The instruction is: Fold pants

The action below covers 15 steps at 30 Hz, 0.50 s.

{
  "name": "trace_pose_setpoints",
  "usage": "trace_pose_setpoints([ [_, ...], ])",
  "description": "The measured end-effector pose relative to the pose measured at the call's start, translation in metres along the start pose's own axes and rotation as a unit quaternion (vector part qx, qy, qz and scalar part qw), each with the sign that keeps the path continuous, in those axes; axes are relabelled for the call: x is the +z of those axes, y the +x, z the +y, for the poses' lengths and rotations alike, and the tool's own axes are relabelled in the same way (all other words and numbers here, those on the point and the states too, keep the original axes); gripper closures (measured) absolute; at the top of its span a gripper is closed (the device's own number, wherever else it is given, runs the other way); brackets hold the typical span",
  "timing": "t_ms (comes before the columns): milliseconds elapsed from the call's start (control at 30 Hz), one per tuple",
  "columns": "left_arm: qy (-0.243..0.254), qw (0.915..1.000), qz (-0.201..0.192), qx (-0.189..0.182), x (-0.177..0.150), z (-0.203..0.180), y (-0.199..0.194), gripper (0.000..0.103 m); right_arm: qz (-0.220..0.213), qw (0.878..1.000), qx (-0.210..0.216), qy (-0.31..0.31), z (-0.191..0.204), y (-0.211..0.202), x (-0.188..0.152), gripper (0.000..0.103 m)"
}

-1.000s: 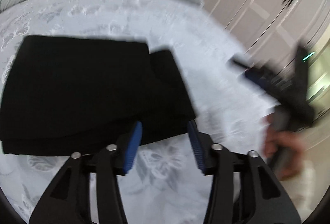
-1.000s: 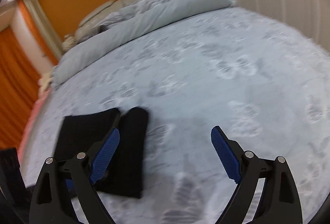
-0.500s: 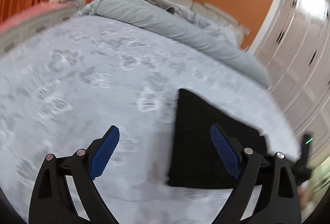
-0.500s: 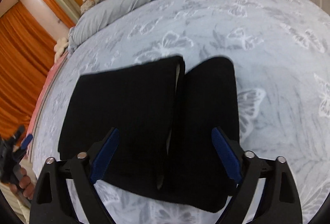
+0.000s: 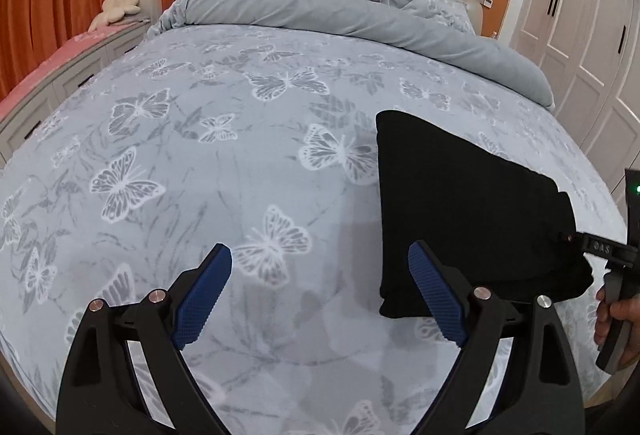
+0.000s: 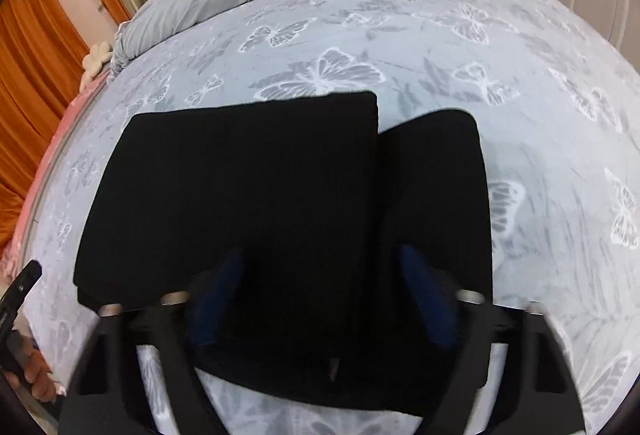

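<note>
The right gripper (image 6: 320, 295), jaws closing, hung over the folded pants' (image 6: 260, 195) near edge, the open left gripper (image 5: 320, 295) off to their left.

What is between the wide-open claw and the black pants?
Only butterfly bedspread. In the left wrist view, the left gripper hangs open beside the pants, nothing else between.

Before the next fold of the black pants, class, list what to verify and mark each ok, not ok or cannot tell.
1. Black pants lie flat on the butterfly bedspread: ok.
2. Folded panels line up: not ok, one strip sits offset at the side.
3. Right gripper over the pants' near edge, jaws closing: ok.
4. Right pads pinching cloth: cannot tell.
5. Left gripper open, holding nothing: ok.
</note>
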State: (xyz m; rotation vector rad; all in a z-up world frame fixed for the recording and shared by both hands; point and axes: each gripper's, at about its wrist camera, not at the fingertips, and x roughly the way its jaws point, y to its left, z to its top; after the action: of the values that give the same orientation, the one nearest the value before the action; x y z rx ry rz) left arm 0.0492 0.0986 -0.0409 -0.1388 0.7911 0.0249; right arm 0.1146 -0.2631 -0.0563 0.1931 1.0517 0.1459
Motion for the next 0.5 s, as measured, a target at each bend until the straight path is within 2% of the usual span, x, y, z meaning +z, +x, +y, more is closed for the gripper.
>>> trace_pose_setpoints([
  [33,0.002,1.0,0.0,-0.001,-0.001,-0.001,-0.001,0.015,-0.005,1.0,-0.007,-0.002,0.001,-0.003,0.003,0.057],
  [67,0.004,1.0,-0.001,-0.002,-0.002,-0.003,-0.001,0.015,-0.009,1.0,-0.005,-0.001,0.0,-0.006,0.006,0.081],
  [133,0.007,0.9999,0.0,-0.008,-0.002,-0.007,-0.002,0.015,0.003,1.0,0.024,0.014,-0.001,-0.004,0.008,0.08],
  [267,0.018,0.9997,0.002,-0.015,-0.004,-0.017,-0.002,0.015,0.008,0.999,0.026,0.018,-0.002,-0.001,0.008,0.08],
  [367,0.029,0.9993,0.01,-0.02,-0.006,-0.026,0.001,0.015,0.01,0.998,0.052,0.041,-0.01,-0.001,0.011,0.079],
  [500,0.04,0.9986,0.019,-0.027,-0.008,-0.037,0.006,0.015,0.0,0.997,0.065,0.037,-0.013,-0.016,0.014,0.078],
])
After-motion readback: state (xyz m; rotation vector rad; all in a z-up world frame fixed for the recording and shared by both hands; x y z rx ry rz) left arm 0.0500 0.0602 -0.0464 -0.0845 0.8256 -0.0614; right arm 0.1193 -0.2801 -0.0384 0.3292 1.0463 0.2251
